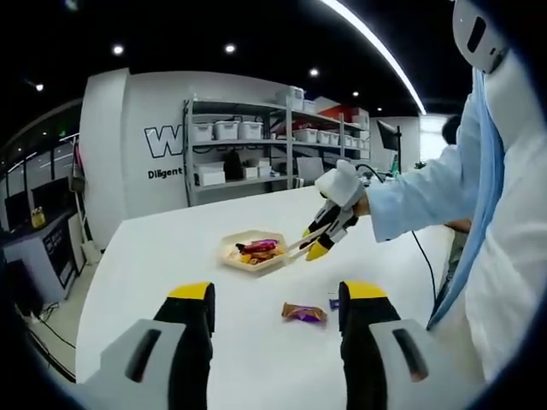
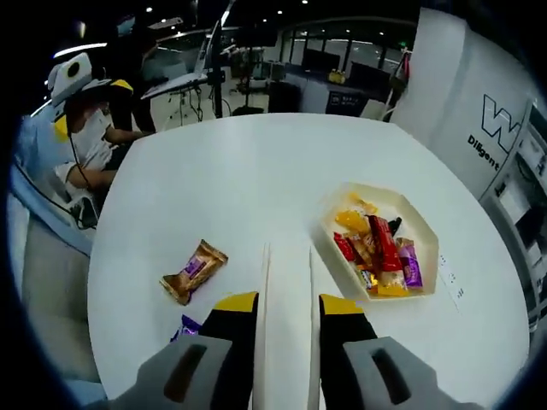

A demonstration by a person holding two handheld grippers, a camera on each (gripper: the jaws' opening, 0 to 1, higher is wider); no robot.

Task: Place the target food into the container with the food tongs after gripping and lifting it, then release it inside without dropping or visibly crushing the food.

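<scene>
the white food tongs (image 2: 288,299) stand slightly open with nothing between their two flat arms, tips over the worktop (image 2: 256,179). just right of their tips lies the cream hexagonal container (image 2: 425,224), holding red, yellow and purple wrapped snacks. left of the tongs, apart from them, a gold-brown wrapped snack (image 2: 193,271) lies flat on the worktop.

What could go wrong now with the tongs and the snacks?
The tongs are empty and open beside the tray; a sideways swing could bump it. The gold snack lies flat in a slick wrapper, so it might slip when pinched. The tray is already piled with snacks, so another could slide off.
</scene>
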